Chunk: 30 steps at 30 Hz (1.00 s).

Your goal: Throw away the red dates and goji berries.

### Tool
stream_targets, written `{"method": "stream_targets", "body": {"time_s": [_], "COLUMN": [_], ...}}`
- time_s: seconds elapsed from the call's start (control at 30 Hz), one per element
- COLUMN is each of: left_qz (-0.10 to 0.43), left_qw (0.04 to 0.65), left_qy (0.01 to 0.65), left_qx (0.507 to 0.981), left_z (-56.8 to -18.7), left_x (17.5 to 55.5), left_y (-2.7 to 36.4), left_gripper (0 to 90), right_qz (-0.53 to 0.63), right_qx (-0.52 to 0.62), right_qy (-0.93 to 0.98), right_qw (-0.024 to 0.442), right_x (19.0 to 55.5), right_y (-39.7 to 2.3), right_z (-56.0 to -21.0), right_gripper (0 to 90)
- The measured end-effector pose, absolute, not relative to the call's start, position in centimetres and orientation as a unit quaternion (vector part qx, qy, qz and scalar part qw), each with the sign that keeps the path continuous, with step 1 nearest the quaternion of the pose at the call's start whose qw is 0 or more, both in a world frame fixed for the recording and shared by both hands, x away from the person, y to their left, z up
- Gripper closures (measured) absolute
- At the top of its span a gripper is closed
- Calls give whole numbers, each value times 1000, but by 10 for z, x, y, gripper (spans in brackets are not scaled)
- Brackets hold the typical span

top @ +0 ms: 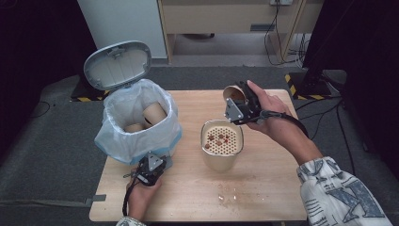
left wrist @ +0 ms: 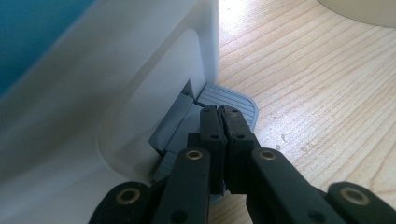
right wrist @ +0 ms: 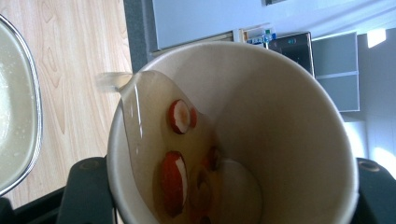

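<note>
From the high view, a wooden counter carries a white pedal bin on the left, lid up, with paper cups inside. The left tool sits low at the bin's near side. Right of centre, the right tool grips a tilted paper cup above a beige strainer container. In the left gripper view, the clenched jaws press on the bin's grey pedal. In the right gripper view, the cup is clamped between the jaws, liquid and red fruit pieces pouring toward its rim.
</note>
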<state>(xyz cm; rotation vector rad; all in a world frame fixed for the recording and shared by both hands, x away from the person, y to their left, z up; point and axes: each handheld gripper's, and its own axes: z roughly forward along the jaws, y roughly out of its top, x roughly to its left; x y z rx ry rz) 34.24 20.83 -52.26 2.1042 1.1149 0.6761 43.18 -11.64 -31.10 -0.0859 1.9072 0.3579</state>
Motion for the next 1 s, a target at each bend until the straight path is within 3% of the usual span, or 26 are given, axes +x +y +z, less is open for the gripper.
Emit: {"method": "stream_targets", "body": {"time_s": [1.0], "left_qz": [259], "left_qw": [327], "left_qy": [426], "left_qx": [803], "left_z": [-523], "left_x": [342], "left_y": [208], "left_gripper": [874], "right_qz": [132], "right_qx": [-54], "right_qy": [803], "right_qw": [579], "right_x": [429], "right_y": [-119], "right_z": [-311], "right_gripper": [337]}}
